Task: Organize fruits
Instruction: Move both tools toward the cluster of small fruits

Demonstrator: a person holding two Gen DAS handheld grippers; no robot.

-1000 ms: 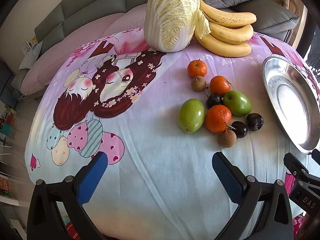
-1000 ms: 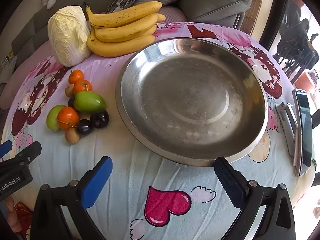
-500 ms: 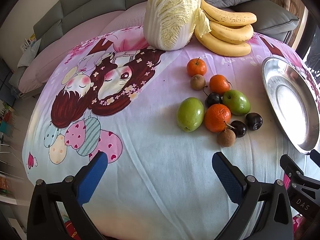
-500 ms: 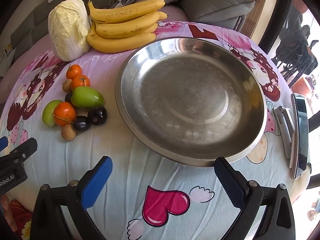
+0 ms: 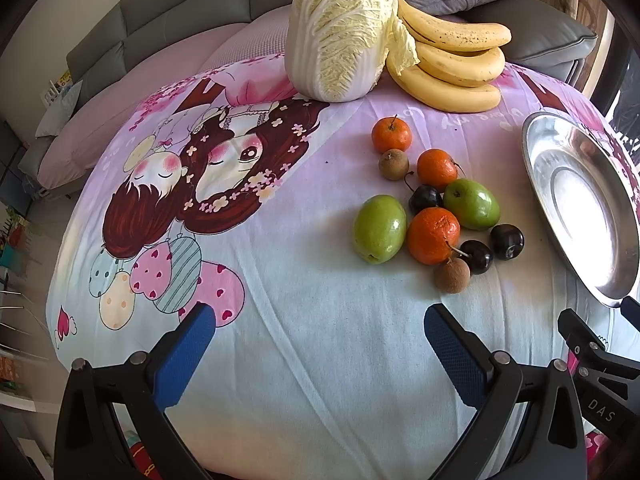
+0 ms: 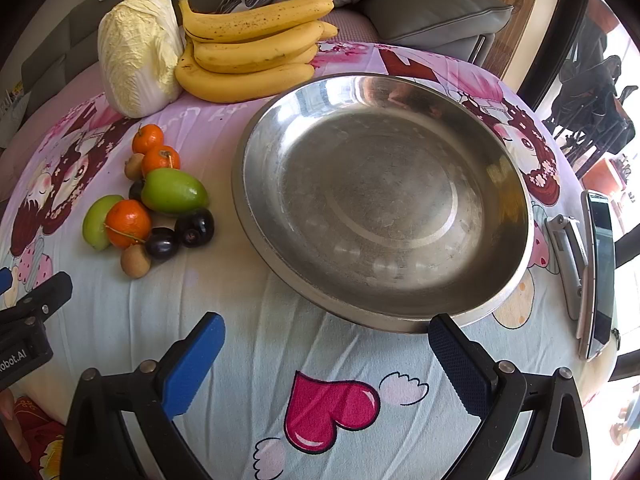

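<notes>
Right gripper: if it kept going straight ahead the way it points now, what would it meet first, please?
Most likely the near rim of the metal bowl, just ahead of the open right gripper; depth is hard to judge here.

Three tangerines (image 5: pixel 391 135), two green fruits (image 5: pixel 379 229), three dark cherries (image 5: pixel 507 241), two longans (image 5: pixel 452 275), one banana bunch (image 5: pixel 452 68).

Bright daylight from the right, blown out beyond the window (image 6: pixel 624 92). Hard white glare across the steel dish (image 5: pixel 580 208) in the left wrist view, duller sheen in the right. Soft short shadows beside the fruit (image 5: pixel 434 235). Sharp mid-frame; strong fisheye bending and dark vignette toward the corners.
</notes>
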